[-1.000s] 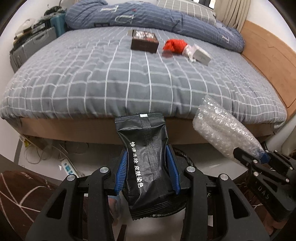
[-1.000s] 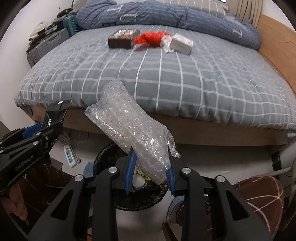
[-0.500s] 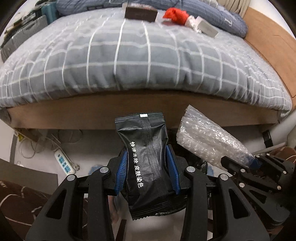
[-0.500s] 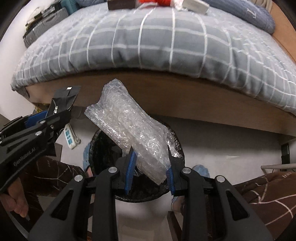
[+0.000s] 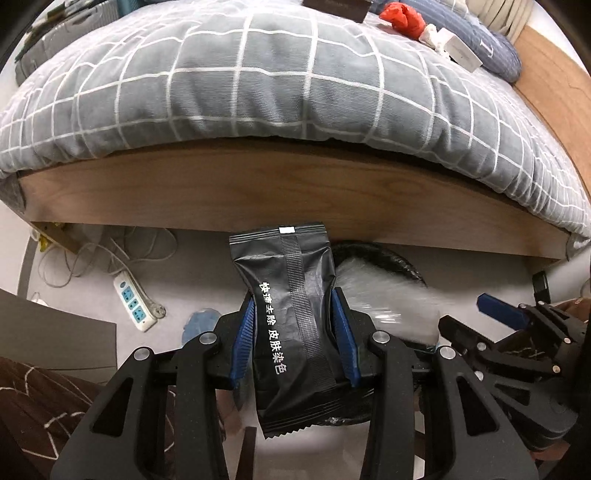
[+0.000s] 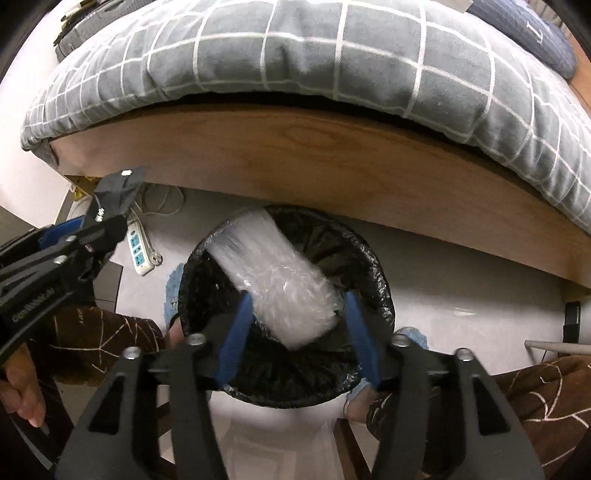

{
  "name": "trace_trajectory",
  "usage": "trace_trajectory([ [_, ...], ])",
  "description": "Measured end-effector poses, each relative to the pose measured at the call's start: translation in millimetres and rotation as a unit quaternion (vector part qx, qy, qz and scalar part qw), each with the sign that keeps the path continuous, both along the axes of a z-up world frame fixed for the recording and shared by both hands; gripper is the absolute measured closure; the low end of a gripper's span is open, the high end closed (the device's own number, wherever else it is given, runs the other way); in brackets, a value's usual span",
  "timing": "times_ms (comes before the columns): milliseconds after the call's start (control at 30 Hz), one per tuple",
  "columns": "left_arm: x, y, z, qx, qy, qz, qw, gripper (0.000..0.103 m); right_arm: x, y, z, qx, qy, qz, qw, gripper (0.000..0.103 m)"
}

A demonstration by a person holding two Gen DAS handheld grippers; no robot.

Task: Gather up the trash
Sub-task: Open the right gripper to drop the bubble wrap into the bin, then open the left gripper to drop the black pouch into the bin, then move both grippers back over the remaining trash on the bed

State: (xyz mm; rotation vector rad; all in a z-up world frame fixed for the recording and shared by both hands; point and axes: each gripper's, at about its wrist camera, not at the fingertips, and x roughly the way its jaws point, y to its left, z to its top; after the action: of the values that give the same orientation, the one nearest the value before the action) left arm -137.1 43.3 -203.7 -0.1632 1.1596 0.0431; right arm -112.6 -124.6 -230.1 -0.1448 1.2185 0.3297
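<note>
1. Steeply downward, the right claw (image 6: 299,332) points over the black-lined trash bin (image 6: 373,266), jaws opening, blurred bubble wrap (image 6: 280,284) loose between them.
2. Left claw (image 5: 295,339) grips the black packet (image 5: 291,314).
3. Only the left view shows the red wad (image 5: 402,16) on the bed (image 5: 258,92).

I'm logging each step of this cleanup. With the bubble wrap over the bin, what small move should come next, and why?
Probably swing the left gripper over the bin and let go. The right gripper is opening and the blurred bubble wrap sits loose between its fingers above the bin, so that piece looks done. The black packet remains clamped in the left fingers, off to the bin's side.
</note>
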Motion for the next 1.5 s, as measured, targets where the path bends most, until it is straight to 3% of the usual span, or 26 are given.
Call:
trace_trajectory([
  [100, 4, -12, 0, -0.005, -0.002, -0.014, 0.9999, 0.064, 2, -14, 11, 0.001, -0.02, -0.017, 1.0, 0.025],
  [267, 10, -33, -2, -0.01, 0.003, -0.031, 0.9995, 0.064, 5, -46, 17, 0.002, -0.036, -0.069, 0.997, 0.011],
  [767, 16, -102, -5, -0.015, 0.017, -0.096, 0.9951, 0.063, 4, -92, 17, -0.028, -0.044, -0.121, 0.991, 0.008],
  [867, 15, -103, -6, -0.009, 0.015, -0.095, 0.9953, 0.058, 4, -93, 16, -0.023, -0.041, -0.126, 0.991, 0.008],
  [1033, 10, -99, -5, 0.004, 0.01, -0.087, 0.9962, 0.037, 3, -93, 24, -0.015, -0.048, -0.124, 0.991, 0.008],
  [1200, 4, -86, 22, 0.016, -0.027, -0.068, 0.9972, 0.017, 0, -88, 48, -0.024, -0.078, -0.11, 0.991, 0.008],
  [1400, 3, -73, 54, 0.021, -0.055, -0.053, 0.9968, 0.006, -1, -90, 78, -0.006, -0.103, -0.118, 0.988, 0.008],
  [1500, 2, -69, 70, 0.03, -0.068, -0.048, 0.9961, 0.006, 1, -92, 91, -0.001, -0.115, -0.121, 0.986, 0.008],
])
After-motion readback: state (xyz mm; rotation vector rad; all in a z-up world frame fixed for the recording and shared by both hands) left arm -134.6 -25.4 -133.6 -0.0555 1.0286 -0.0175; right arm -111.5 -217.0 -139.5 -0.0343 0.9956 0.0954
